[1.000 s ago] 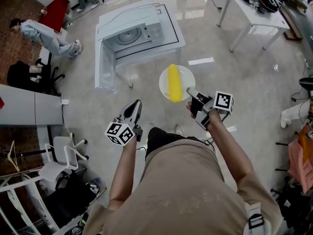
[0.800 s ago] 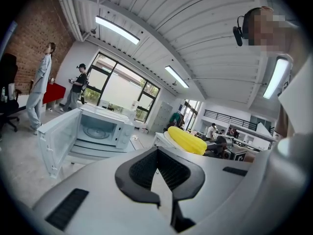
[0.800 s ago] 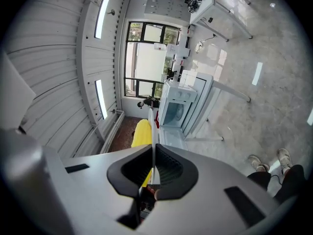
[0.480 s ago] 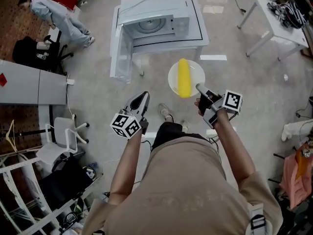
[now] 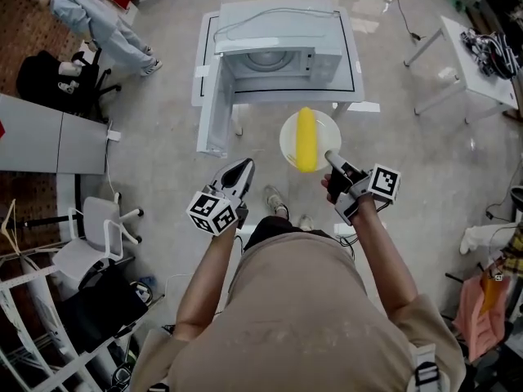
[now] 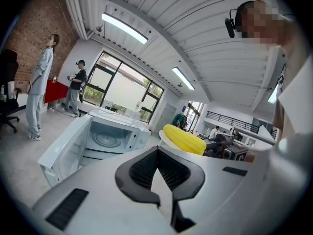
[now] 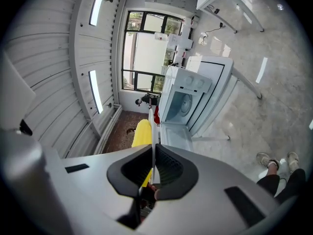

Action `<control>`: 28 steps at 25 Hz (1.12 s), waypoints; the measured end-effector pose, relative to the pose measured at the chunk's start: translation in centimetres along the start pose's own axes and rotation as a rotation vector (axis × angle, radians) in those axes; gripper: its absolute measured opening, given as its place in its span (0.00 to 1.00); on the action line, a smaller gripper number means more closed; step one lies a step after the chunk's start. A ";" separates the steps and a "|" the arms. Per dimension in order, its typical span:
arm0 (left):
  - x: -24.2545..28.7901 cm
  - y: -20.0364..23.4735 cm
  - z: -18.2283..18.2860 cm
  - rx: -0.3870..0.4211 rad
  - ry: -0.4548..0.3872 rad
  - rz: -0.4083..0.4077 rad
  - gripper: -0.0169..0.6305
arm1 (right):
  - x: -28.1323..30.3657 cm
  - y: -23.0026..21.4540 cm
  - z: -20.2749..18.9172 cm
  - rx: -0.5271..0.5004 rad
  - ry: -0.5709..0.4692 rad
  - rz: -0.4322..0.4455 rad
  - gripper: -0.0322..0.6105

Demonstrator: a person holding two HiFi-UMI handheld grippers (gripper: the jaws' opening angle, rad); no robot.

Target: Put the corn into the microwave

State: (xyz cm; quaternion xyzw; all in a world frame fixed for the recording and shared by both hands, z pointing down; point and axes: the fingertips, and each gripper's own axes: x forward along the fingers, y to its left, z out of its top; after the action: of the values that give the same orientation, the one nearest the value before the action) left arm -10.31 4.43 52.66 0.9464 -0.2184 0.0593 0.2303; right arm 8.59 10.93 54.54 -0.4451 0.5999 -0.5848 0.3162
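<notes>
A yellow corn cob lies on a round white plate carried in the air in front of the white microwave. The microwave's door stands wide open to the left. My right gripper is shut on the plate's near rim. In the right gripper view the plate shows edge-on between the jaws, with the corn on its left and the microwave beyond. My left gripper is shut and holds nothing, left of the plate. The left gripper view shows the corn and the open microwave.
The microwave stands on a low white table. A second white table with clutter is at the right. A person, a black chair and a grey cabinet are at the left. A white chair stands beside me.
Both grippers and the plate with the corn have moved forward to the microwave, which now sits closer and more central in the head view. The grips look the same.
</notes>
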 end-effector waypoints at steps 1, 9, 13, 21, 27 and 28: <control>0.3 0.5 0.3 0.005 0.001 -0.003 0.04 | 0.7 0.1 0.2 -0.002 -0.004 0.000 0.08; 1.9 3.8 3.3 0.033 -0.003 -0.048 0.04 | 5.9 0.6 2.0 -0.016 -0.031 -0.008 0.08; 2.3 5.6 4.2 0.018 -0.022 -0.071 0.04 | 7.8 0.1 2.3 -0.013 -0.048 -0.018 0.08; 2.5 6.7 4.8 0.024 -0.043 -0.104 0.04 | 10.2 -0.8 2.2 0.004 -0.055 -0.031 0.08; 2.1 8.2 5.8 0.023 -0.068 -0.076 0.04 | 11.6 -1.2 2.2 0.010 -0.041 -0.055 0.08; 2.0 8.3 6.0 0.024 -0.073 -0.069 0.04 | 11.8 -1.3 2.3 0.009 -0.038 -0.057 0.08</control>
State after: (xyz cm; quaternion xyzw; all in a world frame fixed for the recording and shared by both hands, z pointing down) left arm -12.11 -5.80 51.15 0.9577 -0.1933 0.0195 0.2125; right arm 6.08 -0.64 57.18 -0.4717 0.5782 -0.5877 0.3128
